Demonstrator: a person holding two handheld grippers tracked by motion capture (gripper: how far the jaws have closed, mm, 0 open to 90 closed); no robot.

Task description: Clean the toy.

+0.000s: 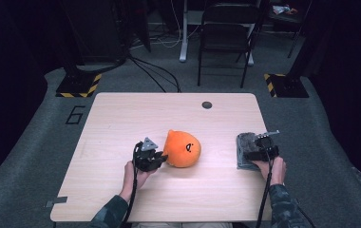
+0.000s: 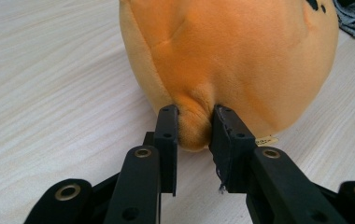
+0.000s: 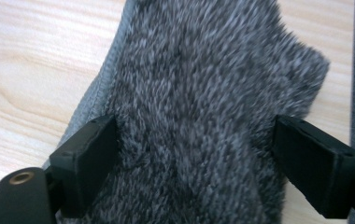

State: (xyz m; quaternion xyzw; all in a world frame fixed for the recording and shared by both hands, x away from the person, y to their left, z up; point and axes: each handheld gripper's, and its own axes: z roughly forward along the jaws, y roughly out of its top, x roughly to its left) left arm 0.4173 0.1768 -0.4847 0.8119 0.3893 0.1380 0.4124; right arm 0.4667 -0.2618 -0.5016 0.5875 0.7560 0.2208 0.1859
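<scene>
My left tool (image 1: 156, 158) near worktop's front, jaws pinched tight on fold of orange plush (image 1: 182, 148) at its near end; plush rests on worktop (image 1: 121, 118) centre, small dark face marks on its right side. My right tool (image 1: 260, 145) at right edge, jaws spread wide, straddling grey furry cloth (image 1: 245, 142); pads (image 3: 89, 154) sit at fur's flanks, whether they press I cannot tell. Cloth lies flat beside worktop's right edge, well apart from plush. Farther off: dark round grommet (image 1: 207, 105) near far edge, folding chair (image 1: 226, 33) beyond on floor.
</scene>
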